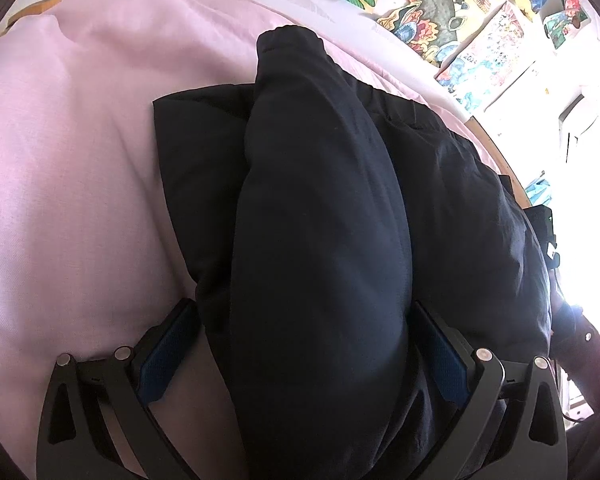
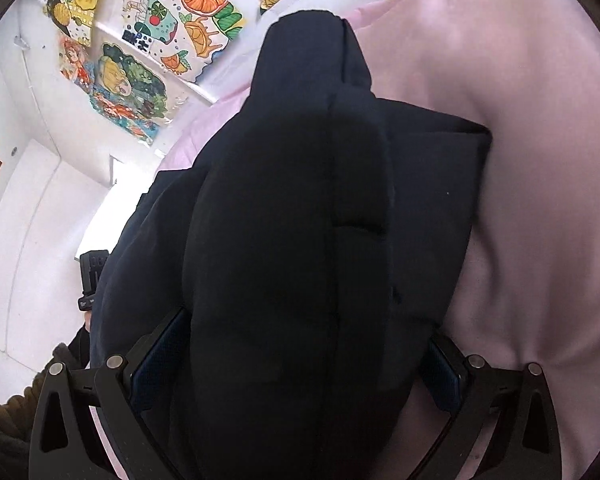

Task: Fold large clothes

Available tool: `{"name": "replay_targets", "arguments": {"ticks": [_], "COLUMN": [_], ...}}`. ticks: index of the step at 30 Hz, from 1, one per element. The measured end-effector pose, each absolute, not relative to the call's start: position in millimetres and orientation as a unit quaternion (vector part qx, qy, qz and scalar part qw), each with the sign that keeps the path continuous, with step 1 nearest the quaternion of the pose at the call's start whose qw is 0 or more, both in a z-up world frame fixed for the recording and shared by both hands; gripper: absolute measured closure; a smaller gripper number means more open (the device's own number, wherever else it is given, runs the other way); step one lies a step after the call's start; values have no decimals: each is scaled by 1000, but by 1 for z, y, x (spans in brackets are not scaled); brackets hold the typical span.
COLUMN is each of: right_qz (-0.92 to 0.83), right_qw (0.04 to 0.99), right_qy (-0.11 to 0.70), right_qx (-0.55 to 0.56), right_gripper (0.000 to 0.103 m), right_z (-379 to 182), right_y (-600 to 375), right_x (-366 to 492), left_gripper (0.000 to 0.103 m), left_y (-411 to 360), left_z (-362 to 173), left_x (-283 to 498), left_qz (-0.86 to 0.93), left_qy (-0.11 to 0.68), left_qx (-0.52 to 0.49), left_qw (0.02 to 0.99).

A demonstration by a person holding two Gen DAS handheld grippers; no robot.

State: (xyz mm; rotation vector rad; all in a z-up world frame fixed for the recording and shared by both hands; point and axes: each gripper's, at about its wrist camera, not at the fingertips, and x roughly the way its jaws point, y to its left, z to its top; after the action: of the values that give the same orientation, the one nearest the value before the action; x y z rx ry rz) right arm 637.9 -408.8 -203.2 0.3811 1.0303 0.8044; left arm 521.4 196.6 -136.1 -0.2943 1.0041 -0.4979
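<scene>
A dark navy padded jacket (image 1: 324,208) lies on a pink bedsheet (image 1: 68,168), partly folded, with a thick puffy roll running away from the camera. My left gripper (image 1: 304,340) stands open and wide, the roll lying between its blue-padded fingers (image 1: 164,356); a strip of sheet shows beside the left pad. In the right wrist view the same jacket (image 2: 292,240) fills the middle over the sheet (image 2: 540,200). My right gripper (image 2: 300,360) is also open, its fingers (image 2: 156,360) straddling the jacket's bulk. The near end of the jacket is hidden below both cameras.
Colourful drawings (image 1: 440,12) hang on the white wall (image 2: 28,208) just beyond the bed's far edge. The other gripper's black body (image 2: 90,276) and a dark sleeve (image 2: 4,420) show at the left of the right wrist view. Open sheet stretches on the outer sides.
</scene>
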Motion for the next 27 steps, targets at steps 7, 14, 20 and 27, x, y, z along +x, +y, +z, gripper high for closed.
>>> {"name": "replay_targets", "arguments": {"ticks": [7, 14, 20, 27], "right_qz": [380, 372, 366, 366], "right_qw": [783, 782, 793, 804], "right_qy": [456, 462, 455, 437], "right_qx": [185, 191, 173, 170], "right_gripper": [0, 0, 8, 33], "right_z": [-212, -209, -205, -200], "right_y": [-416, -410, -410, -414], "right_x": [633, 638, 628, 615], "left_gripper": [1, 1, 2, 31], "left_y": [196, 190, 183, 166], "left_z": [-135, -134, -130, -119], "left_x": [521, 533, 536, 531], "left_qz": [-234, -233, -220, -180], "left_qy": [476, 497, 500, 479], "left_qx": [-137, -140, -129, -125], "left_qw": [836, 824, 828, 850]}}
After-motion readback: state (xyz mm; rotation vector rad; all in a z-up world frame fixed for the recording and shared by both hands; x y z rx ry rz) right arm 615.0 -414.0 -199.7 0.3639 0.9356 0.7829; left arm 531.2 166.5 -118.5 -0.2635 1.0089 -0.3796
